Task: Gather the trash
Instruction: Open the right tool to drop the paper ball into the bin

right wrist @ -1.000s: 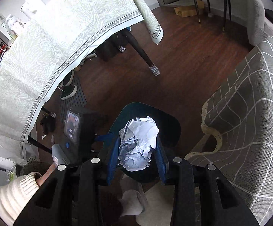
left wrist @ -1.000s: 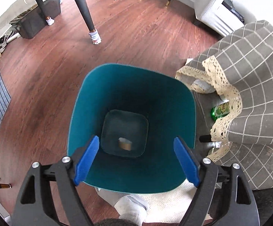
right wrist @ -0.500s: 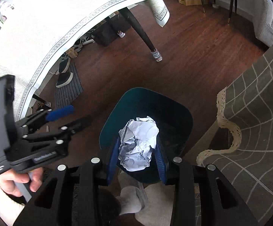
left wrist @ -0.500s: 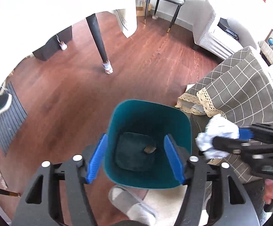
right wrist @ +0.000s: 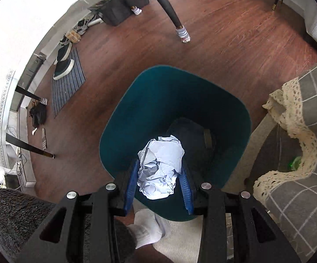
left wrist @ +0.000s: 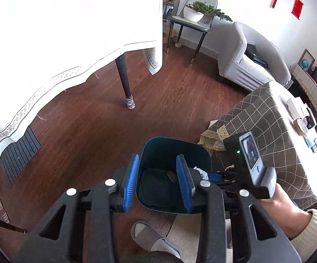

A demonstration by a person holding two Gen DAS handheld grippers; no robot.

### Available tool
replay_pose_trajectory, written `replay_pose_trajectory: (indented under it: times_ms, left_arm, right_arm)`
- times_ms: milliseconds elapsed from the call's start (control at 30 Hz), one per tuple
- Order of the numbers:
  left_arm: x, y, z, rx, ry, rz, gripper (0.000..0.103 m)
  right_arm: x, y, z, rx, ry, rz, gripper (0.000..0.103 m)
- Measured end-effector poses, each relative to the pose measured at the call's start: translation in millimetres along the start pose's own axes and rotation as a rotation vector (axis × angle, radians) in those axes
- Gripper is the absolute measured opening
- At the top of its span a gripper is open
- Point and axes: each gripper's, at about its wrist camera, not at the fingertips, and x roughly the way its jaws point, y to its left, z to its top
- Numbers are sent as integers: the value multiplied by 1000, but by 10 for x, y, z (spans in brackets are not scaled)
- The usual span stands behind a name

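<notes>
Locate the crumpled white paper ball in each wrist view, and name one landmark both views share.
Left wrist view: only a sliver of the paper ball shows, lower centre-right, just right of the left gripper's blue pads, held by the right gripper.
Right wrist view: the ball sits lower centre, between the right gripper's blue pads, over the bin's opening.
Shared landmark: the teal trash bin.

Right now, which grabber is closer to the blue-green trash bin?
Right. The right gripper holds the crumpled paper just over the trash bin, near its rim. The left gripper, closing on nothing, looks higher above it.
</notes>
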Motion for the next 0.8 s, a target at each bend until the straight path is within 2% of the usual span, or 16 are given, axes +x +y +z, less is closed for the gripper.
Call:
replay_pose_trajectory:
  times_ms: [67,133,233,400,567,800]
  left_arm:
    - [-88,13,14,-11,-12,-2,37]
    - [-187,37,30,-17,-22,-1,37]
    - [-337,39,39,-6,-38,-10,37]
    - [-601,-8,83,4,-84,-6,37]
    - [-854,-133,150,29,-136,2,37]
    - [-1066,-441,225,60,-185,-18,44]
  right_arm:
    - [86,10,4,3,19,-3,43]
    - [138,29,-5,11,24,-8,52]
    - [150,34,-34,24,17,-13,60]
    - [60,30,-70,27,-8,-2,61]
    - [-252,55,-85,6,-70,17,61]
    - [-1066,-20,-169,-2,-251,54,61]
